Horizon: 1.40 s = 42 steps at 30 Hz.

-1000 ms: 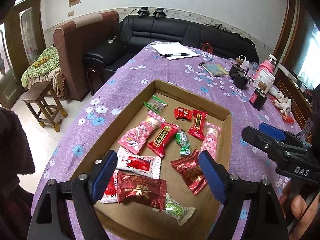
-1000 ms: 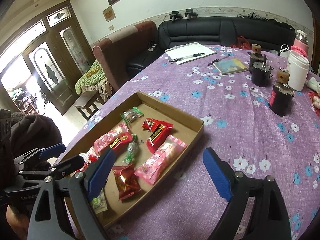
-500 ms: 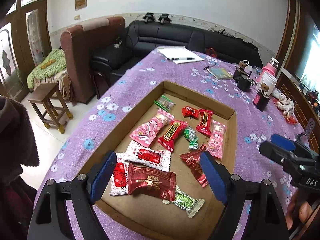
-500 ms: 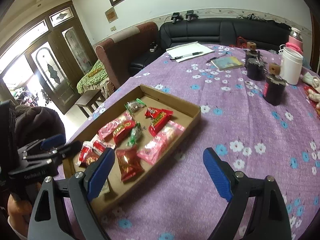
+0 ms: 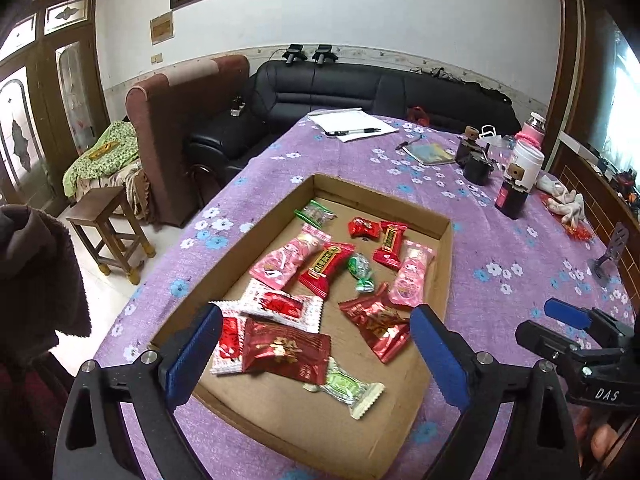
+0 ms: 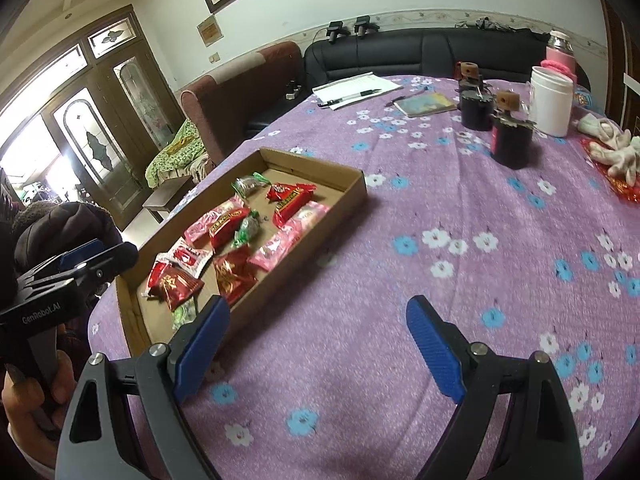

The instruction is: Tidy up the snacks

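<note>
snacks: wrapped candies (image 5: 320,280) all lie inside the cardboard tray (image 5: 444,240), mixed, red, pink and green together, some overlapping
tray: sits on the purple floral tablecloth (image 6: 440,280) near the table's left edge
left gripper (image 5: 316,344): jaws wide apart, holding nothing, above the tray's near end
right gripper (image 6: 318,340): jaws spread, nothing between them, over bare cloth beside the tray
change: both views have pulled up and back over the last second, tray now smaller in frame, no wrapper shifted
meaning: judged a retreat or pause; nothing picked, sorting looks either finished or not begun
surroundings: dark jars (image 6: 508,140), white tub (image 6: 552,100), notepad with pen (image 5: 352,126) well apart at the far side
</note>
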{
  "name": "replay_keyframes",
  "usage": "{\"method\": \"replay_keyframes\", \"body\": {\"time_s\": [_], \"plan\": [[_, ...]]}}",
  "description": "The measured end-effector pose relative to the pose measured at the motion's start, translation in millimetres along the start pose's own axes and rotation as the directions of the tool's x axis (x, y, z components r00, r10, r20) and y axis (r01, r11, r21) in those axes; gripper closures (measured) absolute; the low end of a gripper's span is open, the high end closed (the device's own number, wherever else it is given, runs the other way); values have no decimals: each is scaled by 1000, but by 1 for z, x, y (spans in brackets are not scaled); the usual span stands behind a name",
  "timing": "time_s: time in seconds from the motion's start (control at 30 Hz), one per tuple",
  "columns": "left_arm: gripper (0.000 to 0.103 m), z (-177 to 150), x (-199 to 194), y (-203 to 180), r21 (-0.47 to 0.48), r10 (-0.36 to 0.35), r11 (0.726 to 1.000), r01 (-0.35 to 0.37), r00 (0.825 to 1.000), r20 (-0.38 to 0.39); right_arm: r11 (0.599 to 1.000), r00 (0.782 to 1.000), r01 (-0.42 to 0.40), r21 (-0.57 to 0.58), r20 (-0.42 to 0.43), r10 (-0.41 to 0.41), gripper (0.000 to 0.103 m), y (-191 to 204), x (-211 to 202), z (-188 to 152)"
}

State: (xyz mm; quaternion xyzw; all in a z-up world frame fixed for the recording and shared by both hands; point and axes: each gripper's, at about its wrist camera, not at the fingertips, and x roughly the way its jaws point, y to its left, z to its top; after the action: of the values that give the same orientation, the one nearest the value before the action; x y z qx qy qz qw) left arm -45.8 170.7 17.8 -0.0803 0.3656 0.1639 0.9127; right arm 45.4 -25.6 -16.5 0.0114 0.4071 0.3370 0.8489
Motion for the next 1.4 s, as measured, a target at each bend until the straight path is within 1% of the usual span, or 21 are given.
{"method": "replay_keyframes", "body": {"time_s": [0.17,0.3,0.4,0.53,0.63,0.73,0.87,1.03,1.13,1.4], "plan": [[6,-2,-2,-14,7,-37,999,37,999,-7,1000,1000,17,-1,10,-17,13,-5,-12,-8],[4,-3,-4,-24,34,-21,999,22,1000,-11,999,999,30,12,18,-31,13,-11,-21,-12],[4,-5,-7,-26,40,-31,999,32,999,-7,999,999,33,20,24,-33,13,-15,-25,-13],[4,-7,-13,-25,36,-12,999,11,1000,6,999,999,34,14,28,-34,13,-13,-29,-16],[4,-9,-18,-22,30,-16,999,16,1000,12,999,999,33,11,28,-33,13,-11,-30,-19],[1,-12,-20,-20,26,-2,1000,1,1000,10,999,999,32,8,32,-32,13,-8,-32,-20],[1,-14,-22,-19,27,-14,1000,13,1000,21,999,999,32,2,36,-32,13,-5,-34,-20],[1,-16,-30,-18,30,-20,999,19,998,57,999,999,32,-3,42,-32,13,-2,-36,-21],[1,-17,-32,-15,23,-39,999,37,997,64,999,999,32,-5,42,-32,13,0,-37,-22],[1,-20,-36,-13,24,-41,999,40,997,71,999,999,32,-18,39,-32,13,5,-36,-22]]}}
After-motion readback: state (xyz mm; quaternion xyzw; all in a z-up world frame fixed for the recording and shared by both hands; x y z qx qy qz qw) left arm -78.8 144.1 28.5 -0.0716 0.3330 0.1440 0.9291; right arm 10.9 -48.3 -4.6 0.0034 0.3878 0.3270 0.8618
